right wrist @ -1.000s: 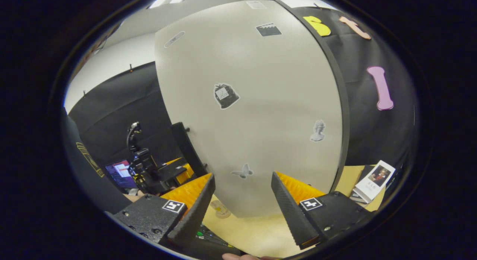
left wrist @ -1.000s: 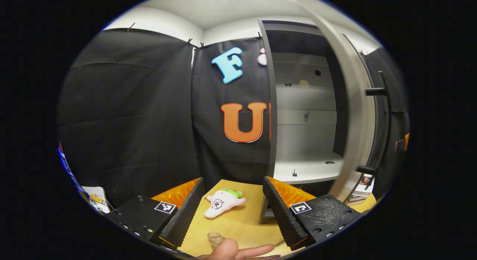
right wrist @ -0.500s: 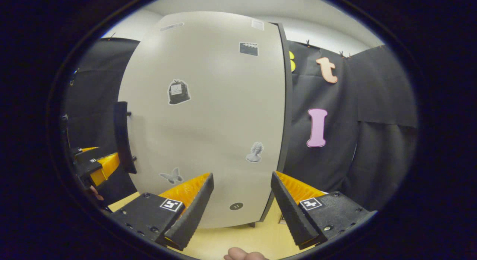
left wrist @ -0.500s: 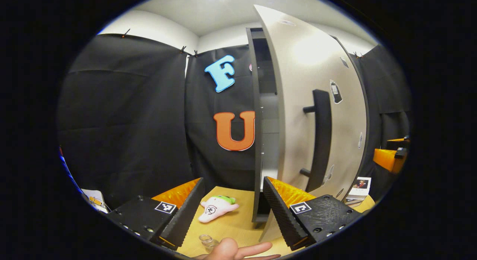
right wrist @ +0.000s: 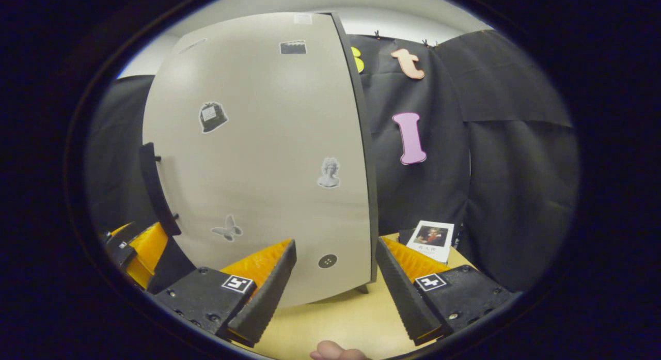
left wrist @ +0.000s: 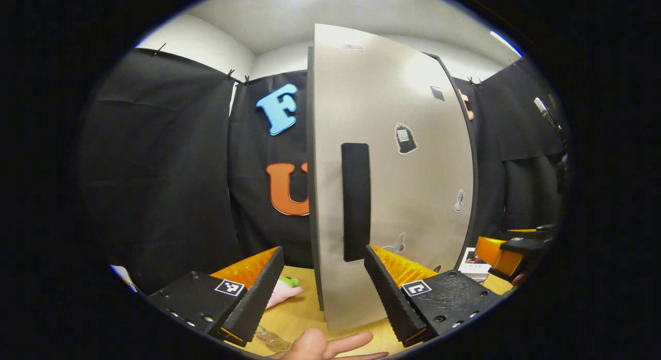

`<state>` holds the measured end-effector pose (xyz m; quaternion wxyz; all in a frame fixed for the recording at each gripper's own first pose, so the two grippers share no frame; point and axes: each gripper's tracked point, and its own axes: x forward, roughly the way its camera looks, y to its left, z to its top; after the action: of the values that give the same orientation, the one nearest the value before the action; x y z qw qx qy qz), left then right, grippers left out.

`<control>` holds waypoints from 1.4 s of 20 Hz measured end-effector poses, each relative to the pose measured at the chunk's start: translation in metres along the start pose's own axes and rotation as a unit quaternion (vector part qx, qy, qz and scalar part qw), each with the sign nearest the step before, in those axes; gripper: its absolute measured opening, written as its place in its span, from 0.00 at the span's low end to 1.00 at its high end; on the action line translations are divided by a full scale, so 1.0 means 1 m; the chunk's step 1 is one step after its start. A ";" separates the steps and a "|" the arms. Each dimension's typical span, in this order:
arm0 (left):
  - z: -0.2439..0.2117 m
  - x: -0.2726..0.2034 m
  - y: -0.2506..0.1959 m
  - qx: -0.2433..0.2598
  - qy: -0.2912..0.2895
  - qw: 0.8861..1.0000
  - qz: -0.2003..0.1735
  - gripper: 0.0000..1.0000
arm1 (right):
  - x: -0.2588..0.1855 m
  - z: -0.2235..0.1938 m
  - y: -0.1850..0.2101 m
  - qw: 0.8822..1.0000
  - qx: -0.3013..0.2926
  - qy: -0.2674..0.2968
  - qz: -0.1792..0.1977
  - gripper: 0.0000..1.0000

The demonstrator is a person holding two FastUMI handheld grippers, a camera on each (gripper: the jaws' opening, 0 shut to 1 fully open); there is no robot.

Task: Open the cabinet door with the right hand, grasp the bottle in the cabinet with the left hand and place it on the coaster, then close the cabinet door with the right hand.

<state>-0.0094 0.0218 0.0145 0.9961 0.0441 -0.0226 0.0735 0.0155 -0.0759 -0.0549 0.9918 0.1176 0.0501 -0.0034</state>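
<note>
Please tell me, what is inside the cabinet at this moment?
That cannot be seen: the cabinet door is shut flush and covers the whole inside. On its front show the black handle and several stickers. Both grippers, left and right, are open and hold nothing.

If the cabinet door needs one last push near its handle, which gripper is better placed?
Left, probably: the handle stands straight ahead of the open left gripper. From the right gripper, it lies far to the side.
</note>
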 end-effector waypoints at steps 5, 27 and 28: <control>-0.002 0.008 -0.020 -0.022 0.012 0.999 -0.025 0.94 | -0.011 0.015 0.012 0.998 -0.037 -0.044 0.013 0.99; 0.013 0.008 -0.039 -0.021 -0.026 0.997 -0.070 0.94 | -0.045 0.030 0.030 0.991 -0.095 -0.095 0.027 0.96; 0.011 0.008 -0.039 -0.024 -0.023 0.997 -0.070 0.94 | -0.044 0.030 0.031 0.990 -0.098 -0.096 0.028 0.96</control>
<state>0.0043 -0.0160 0.0224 0.9987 0.0237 -0.0441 0.0019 -0.0244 -0.0533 -0.0139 0.9985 0.0203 -0.0483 0.0180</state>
